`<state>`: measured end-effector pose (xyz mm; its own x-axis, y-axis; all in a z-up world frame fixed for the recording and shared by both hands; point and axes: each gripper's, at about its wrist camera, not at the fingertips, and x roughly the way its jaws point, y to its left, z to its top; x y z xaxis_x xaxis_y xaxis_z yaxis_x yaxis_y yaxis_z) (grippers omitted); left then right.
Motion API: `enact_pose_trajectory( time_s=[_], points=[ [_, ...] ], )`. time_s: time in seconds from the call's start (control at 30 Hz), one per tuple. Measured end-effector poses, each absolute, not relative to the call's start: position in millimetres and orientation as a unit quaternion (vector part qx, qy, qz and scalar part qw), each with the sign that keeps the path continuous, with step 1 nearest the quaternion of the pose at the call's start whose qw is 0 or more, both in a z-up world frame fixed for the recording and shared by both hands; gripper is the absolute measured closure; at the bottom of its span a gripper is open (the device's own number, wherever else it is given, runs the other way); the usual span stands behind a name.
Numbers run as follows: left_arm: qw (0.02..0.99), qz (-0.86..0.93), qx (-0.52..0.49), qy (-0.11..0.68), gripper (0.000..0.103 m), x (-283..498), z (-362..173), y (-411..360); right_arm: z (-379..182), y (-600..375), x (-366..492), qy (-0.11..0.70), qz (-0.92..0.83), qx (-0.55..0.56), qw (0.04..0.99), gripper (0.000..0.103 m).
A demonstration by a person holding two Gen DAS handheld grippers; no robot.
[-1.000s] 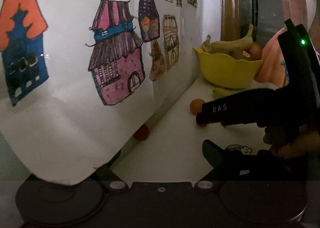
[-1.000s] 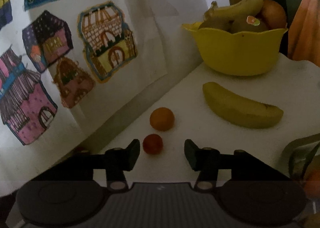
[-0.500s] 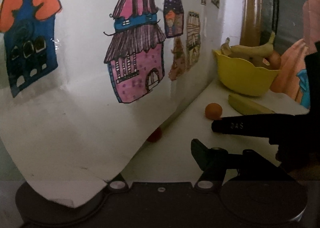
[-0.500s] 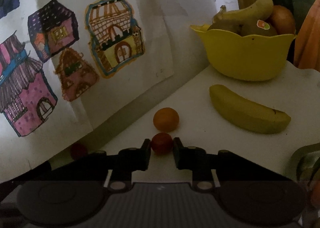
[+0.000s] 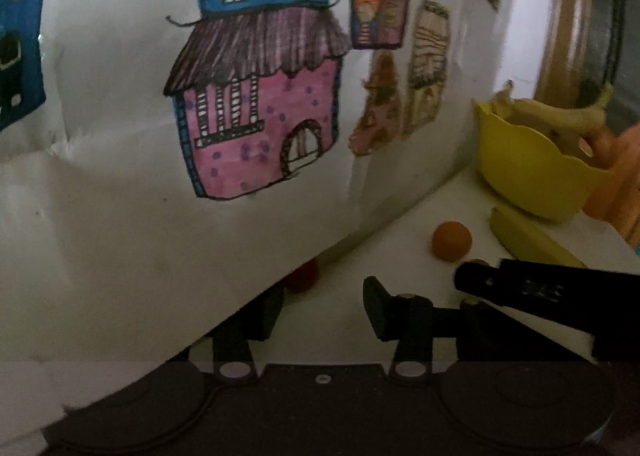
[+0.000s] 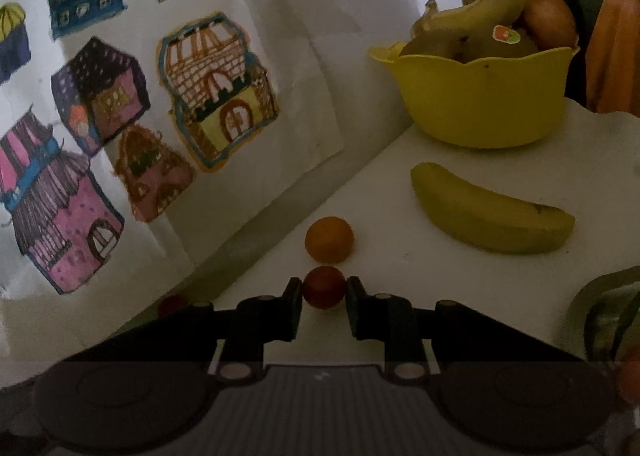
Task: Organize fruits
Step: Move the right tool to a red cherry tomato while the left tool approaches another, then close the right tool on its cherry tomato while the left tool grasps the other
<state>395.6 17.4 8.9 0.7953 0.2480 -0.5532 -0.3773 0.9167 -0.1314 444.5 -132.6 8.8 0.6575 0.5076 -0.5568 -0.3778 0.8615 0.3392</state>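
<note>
A white table is carrying a yellow bowl holding fruit, with a banana lying before it. The right gripper is pinching a small red fruit. The left gripper is hanging spread, its left finger seemingly paper-covered.

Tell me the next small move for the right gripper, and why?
Probably lift it straight up a little. The right gripper has both fingers pressed against the small red fruit, which sits on the white table just short of the small orange fruit. A short lift clears that neighbour before carrying it toward the yellow bowl.
</note>
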Motion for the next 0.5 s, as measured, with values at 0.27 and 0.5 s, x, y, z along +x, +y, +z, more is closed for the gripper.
enact_pose_trajectory(
  time_s=[0.27, 0.5],
  points=[
    [0.931, 0.199, -0.15, 0.268, 0.065, 403, 6, 24, 9, -134, 444, 0.333, 0.249, 0.107, 0.903, 0.076],
    [0.93, 0.198, -0.166, 0.263, 0.078, 394, 6, 31, 9, -132, 444, 0.337, 0.248, 0.103, 0.902, 0.076]
  ],
)
